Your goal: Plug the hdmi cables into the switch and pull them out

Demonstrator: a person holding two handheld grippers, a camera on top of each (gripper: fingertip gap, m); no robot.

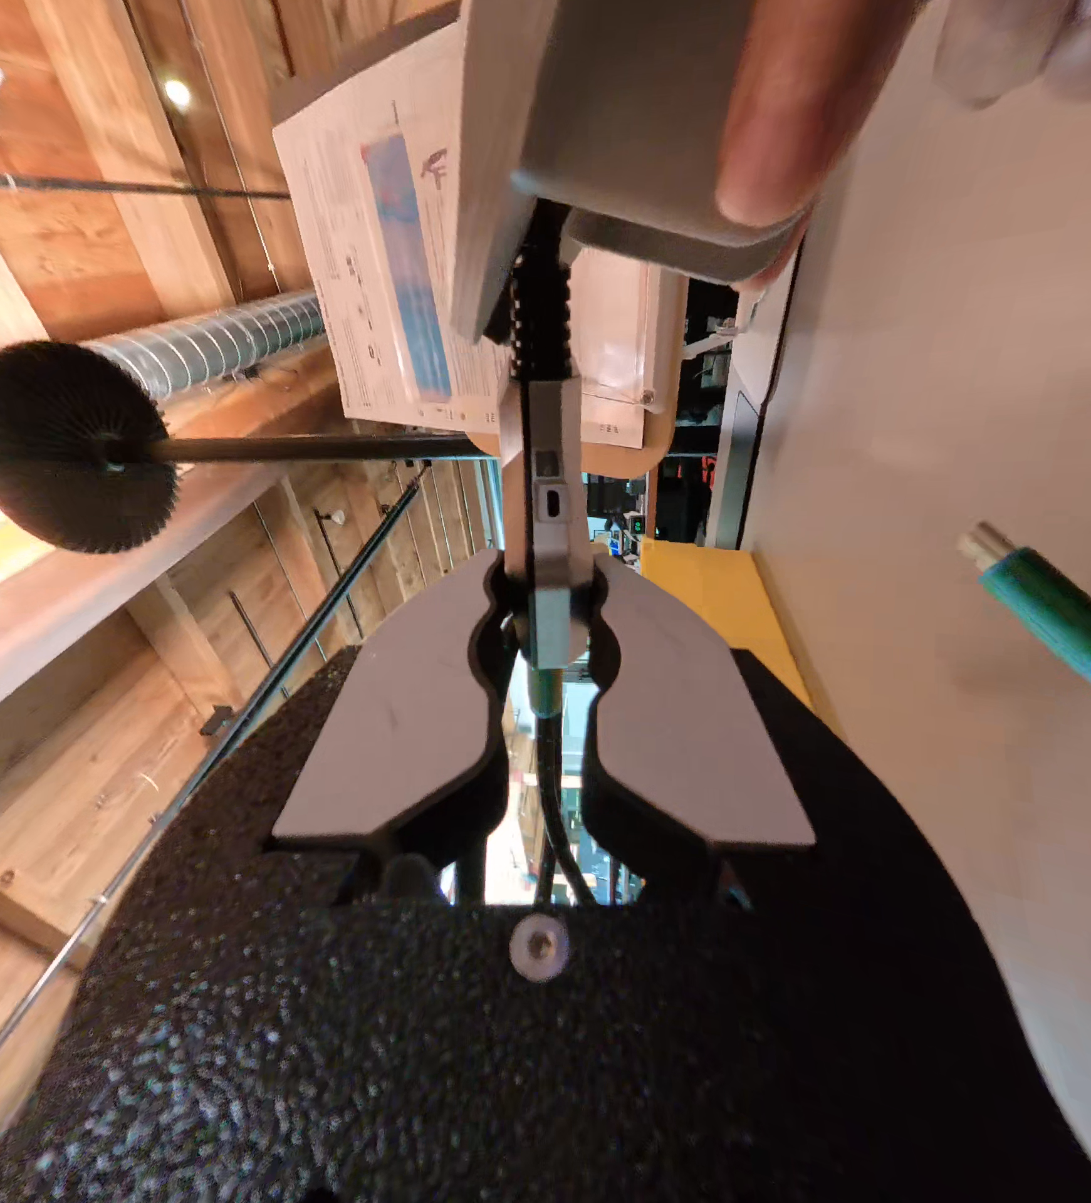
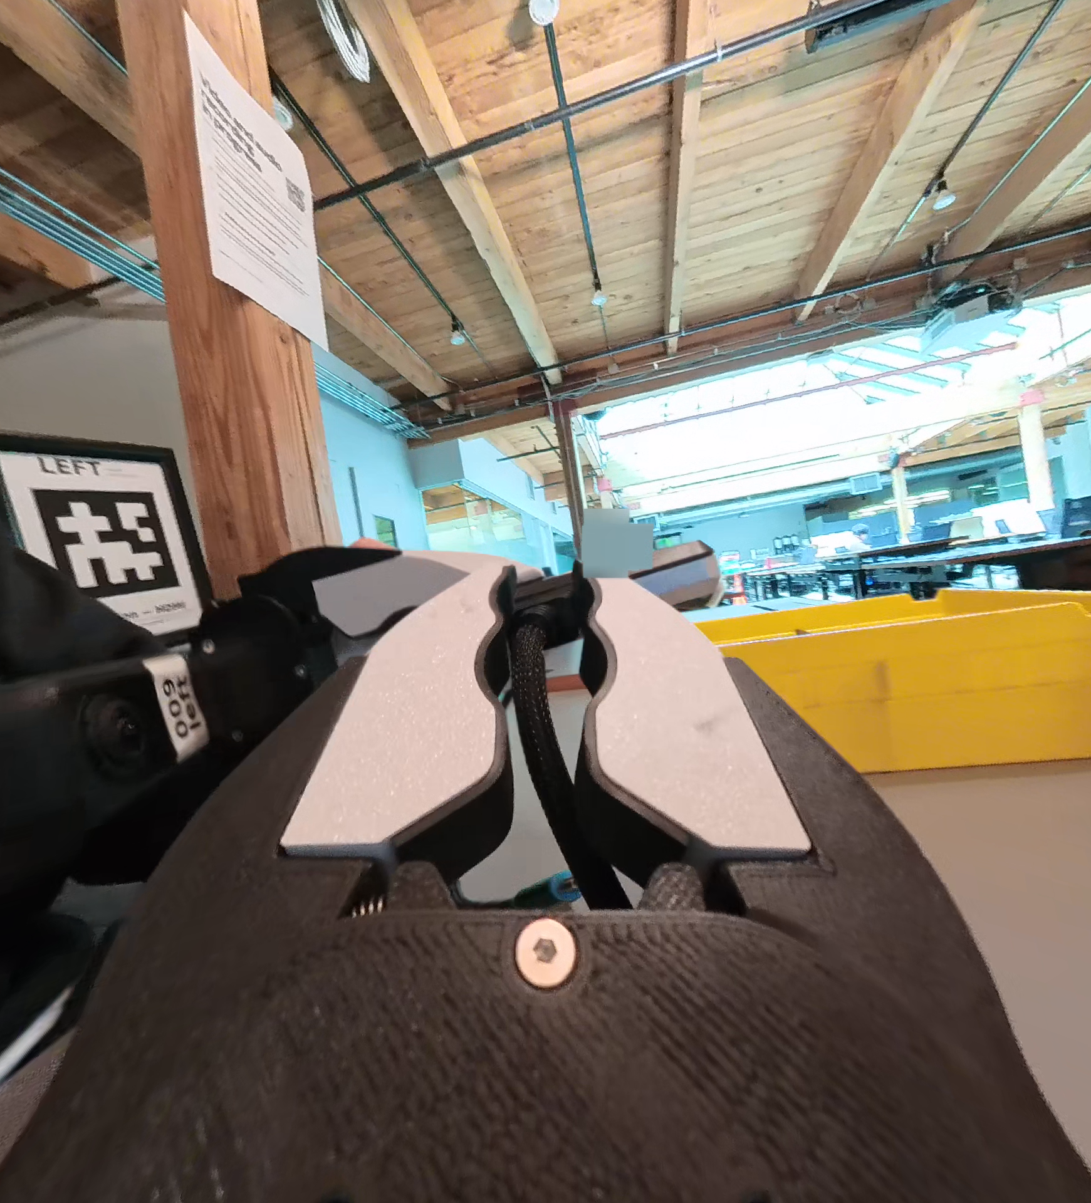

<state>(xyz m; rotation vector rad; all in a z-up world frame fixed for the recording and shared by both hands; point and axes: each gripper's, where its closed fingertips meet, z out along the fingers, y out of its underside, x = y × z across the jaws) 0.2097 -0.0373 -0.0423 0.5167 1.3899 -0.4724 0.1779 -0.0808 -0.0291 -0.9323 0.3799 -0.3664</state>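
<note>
In the left wrist view my left gripper (image 1: 549,618) is shut on the slim silver HDMI switch (image 1: 552,514), held edge-on with small side ports showing. A black cable leaves the switch's near end between my fingers. At its far end a black ribbed HDMI plug (image 1: 542,312) sits against the switch, held by my right gripper (image 1: 546,247). In the right wrist view my right gripper (image 2: 546,618) is shut on that black plug (image 2: 539,615), and its braided cable (image 2: 542,735) runs back between the fingers. A green HDMI plug (image 1: 1044,605) lies loose on the table.
A yellow bin (image 2: 920,683) stands on the pale table (image 2: 1018,911) to the right. A wooden post (image 2: 236,390) with a paper sheet rises behind the left gripper (image 2: 360,586). A person's fingers (image 1: 783,130) show blurred over the right gripper.
</note>
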